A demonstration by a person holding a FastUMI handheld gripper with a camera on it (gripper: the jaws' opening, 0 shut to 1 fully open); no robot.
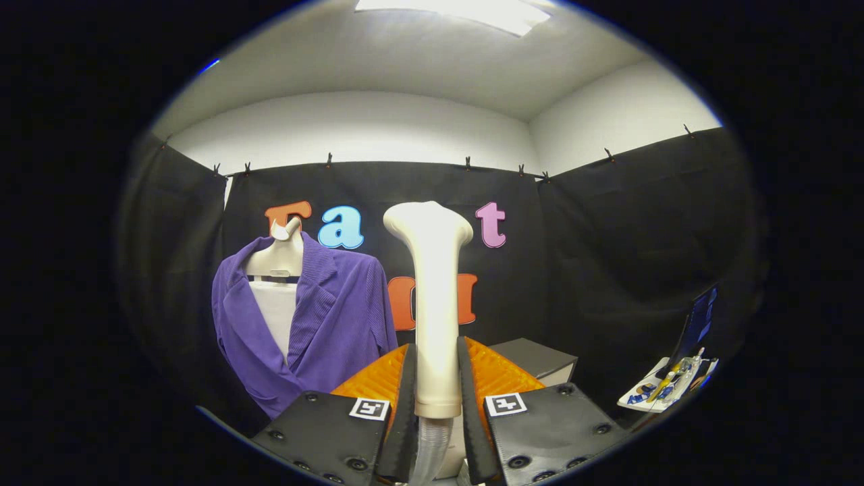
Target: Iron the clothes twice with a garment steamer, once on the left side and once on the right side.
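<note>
— What are the gripper point(435, 398) fingers at?
— Both press the smooth cream handle of the garment steamer point(432, 304), which stands upright between them, flared head on top, ribbed clear hose point(428, 449) trailing below.
— And the clothes?
— A ribbed purple jacket point(324, 324) hangs on a pale mannequin point(280, 260), beyond the fingers, to their left.

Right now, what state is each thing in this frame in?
tool: shut on the steamer handle, both fingers pressing its sides.
garment steamer: held upright, head at top, apart from the jacket.
purple jacket: hanging on the mannequin, front open.
mannequin: upright, wearing the jacket.
</note>
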